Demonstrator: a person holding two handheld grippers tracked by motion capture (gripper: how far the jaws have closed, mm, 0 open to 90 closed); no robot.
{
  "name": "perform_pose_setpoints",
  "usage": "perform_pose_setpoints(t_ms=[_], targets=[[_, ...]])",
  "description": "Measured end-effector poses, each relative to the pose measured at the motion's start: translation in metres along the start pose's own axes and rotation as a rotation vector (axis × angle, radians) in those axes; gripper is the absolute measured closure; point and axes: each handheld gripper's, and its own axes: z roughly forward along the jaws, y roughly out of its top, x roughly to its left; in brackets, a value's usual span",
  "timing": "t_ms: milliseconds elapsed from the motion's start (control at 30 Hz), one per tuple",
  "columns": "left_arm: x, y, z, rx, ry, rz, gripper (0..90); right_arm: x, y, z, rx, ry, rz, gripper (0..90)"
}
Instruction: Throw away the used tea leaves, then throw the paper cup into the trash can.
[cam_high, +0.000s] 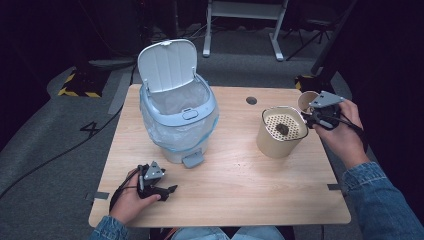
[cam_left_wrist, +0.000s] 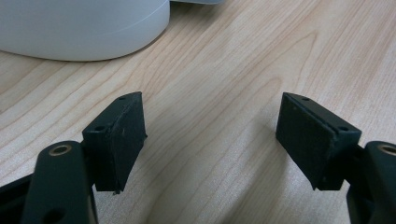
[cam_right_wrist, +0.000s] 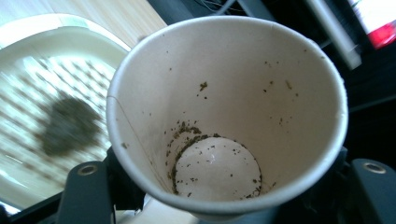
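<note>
Two grippers are at work over the wooden surface (cam_high: 225, 175). Nearest, the left gripper (cam_high: 162, 189) rests low on the near-left part, its jaws spread wide with only bare wood between them. Farther back stands a pale blue pedal bin (cam_high: 177, 120), its lid (cam_high: 166, 65) raised and a clear liner inside. At far right, the right gripper (cam_high: 311, 117) is clamped on a paper cup (cam_right_wrist: 224, 116) with tea-leaf dregs stuck inside, just beside a cream strainer container (cam_high: 280, 132) holding a dark clump (cam_high: 282, 129) on its perforated insert.
</note>
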Motion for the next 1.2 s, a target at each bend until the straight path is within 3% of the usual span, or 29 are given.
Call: perform_pose_setpoints(t_ms=[67,167,267,333,400,467,533,633,733,833,1000,1100,1200], targets=[[0.000,0.000,0.000,0.000,-0.001,0.000,24.4,-0.001,0.000,-0.004,-0.033,0.049,0.075,32.4],[0.000,0.000,0.000,0.001,-0.002,0.000,24.3,-0.005,-0.002,-0.006,-0.089,0.128,0.150,32.5],[0.000,0.000,0.000,0.001,-0.004,0.001,24.1,-0.009,-0.005,-0.009,-0.124,0.166,0.204,32.5],[0.001,0.000,0.000,0.002,-0.002,0.005,23.9,-0.010,-0.007,-0.011,-0.156,0.202,0.259,32.4],[0.001,0.001,0.000,0.003,-0.003,0.006,23.9,-0.012,-0.009,-0.013,-0.193,0.259,0.346,32.4],[0.001,0.001,0.000,0.002,-0.003,0.006,23.8,-0.014,-0.012,-0.014,-0.230,0.303,0.390,32.4],[0.001,0.001,0.000,0.002,-0.003,0.005,23.9,-0.016,-0.014,-0.015,-0.267,0.340,0.387,32.4],[0.001,0.001,0.000,0.002,-0.003,0.006,23.9,-0.019,-0.016,-0.017,-0.295,0.368,0.321,32.2],[0.001,0.001,0.000,0.002,-0.002,0.006,23.8,-0.022,-0.018,-0.016,-0.325,0.421,0.319,32.2],[0.000,0.001,0.000,0.003,-0.003,0.006,23.8,-0.024,-0.016,-0.015,-0.339,0.440,0.314,32.3],[0.000,0.001,0.000,0.003,-0.002,0.006,23.9,-0.022,-0.002,-0.016,-0.391,0.506,0.296,32.3],[0.001,0.001,0.000,0.002,-0.002,0.005,23.9,-0.019,0.012,-0.015,-0.398,0.503,0.262,32.1],[0.001,0.001,0.000,0.002,-0.002,0.004,24.0,-0.017,0.026,-0.014,-0.422,0.542,0.248,32.2]])
